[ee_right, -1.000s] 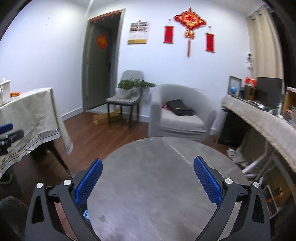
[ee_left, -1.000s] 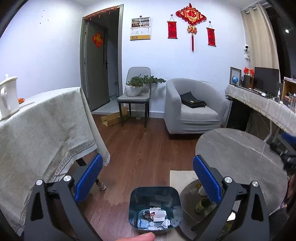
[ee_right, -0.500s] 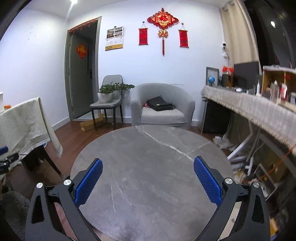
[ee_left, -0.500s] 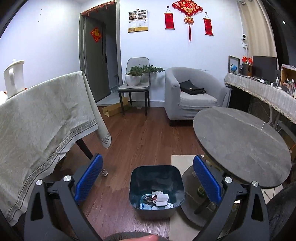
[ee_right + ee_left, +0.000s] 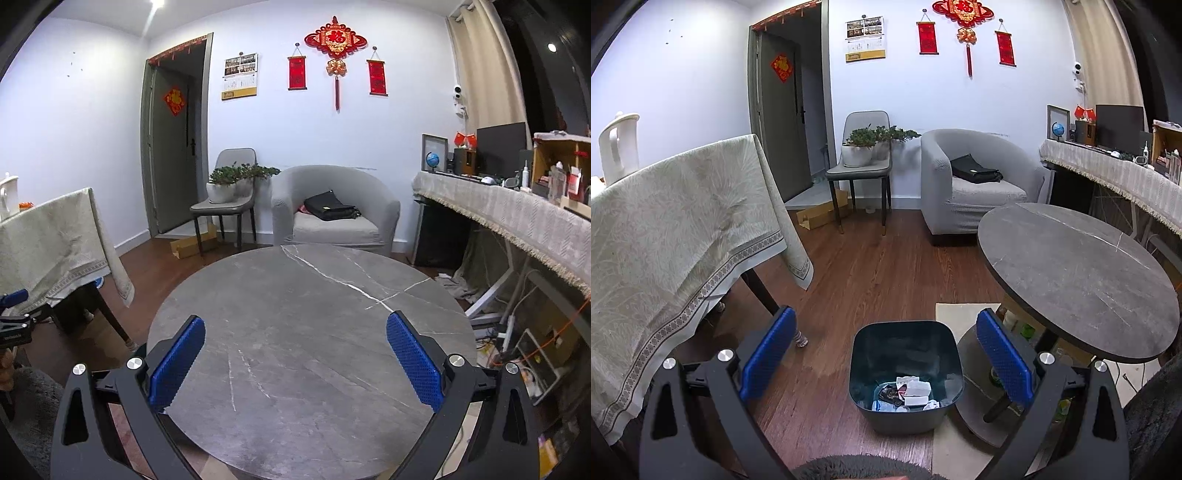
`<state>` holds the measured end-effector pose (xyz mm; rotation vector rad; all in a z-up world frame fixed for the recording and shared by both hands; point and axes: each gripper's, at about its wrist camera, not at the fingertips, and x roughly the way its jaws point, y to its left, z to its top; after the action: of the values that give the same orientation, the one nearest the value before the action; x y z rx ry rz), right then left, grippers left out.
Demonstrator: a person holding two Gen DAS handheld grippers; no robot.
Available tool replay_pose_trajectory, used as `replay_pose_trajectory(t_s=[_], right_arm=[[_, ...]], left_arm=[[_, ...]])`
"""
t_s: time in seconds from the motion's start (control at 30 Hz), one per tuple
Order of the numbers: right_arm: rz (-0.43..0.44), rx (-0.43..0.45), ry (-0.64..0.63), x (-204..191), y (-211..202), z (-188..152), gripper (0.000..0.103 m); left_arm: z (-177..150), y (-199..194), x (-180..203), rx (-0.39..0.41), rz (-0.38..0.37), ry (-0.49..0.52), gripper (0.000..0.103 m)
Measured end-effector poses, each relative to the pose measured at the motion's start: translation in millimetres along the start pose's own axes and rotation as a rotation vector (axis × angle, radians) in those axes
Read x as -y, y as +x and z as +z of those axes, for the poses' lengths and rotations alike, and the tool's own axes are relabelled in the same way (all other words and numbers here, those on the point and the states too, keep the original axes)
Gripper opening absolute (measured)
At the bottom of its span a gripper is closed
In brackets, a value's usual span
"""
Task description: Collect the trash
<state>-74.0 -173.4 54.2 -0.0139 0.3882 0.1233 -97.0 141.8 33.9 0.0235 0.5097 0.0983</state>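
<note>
Trash, crumpled white paper & small cartons [image 5: 911,394], lay in the dark blue-grey plastic bin [image 5: 905,373] on the floor beside the round grey stone table [image 5: 310,332], prob light & crushable, best pinched mid-wad; my left gripper [image 5: 886,360] & right gripper [image 5: 295,363] both gaped, holding nothing.

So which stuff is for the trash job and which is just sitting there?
For the job:
bin
trash in the bin
left gripper, open
right gripper, open

Just sitting there:
round table
armchair
bag
plant
jug
</note>
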Motion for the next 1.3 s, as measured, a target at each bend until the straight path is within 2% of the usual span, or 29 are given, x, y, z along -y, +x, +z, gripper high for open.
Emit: replay_pose_trajectory(t_s=[0.37,1.3], right_arm=[[0.083,0.002,-0.023,-6.8,-2.8,0.6,0.099],[0.096,-0.008,-0.044,-15.2,-7.0,3.0,0.100]], left_arm=[[-1.2,-0.8,-2.3,-0.006,-0.009,-0.023,0.100],[-2.1,1.4,-1.4,-0.013,-0.010,-0.017,0.100]])
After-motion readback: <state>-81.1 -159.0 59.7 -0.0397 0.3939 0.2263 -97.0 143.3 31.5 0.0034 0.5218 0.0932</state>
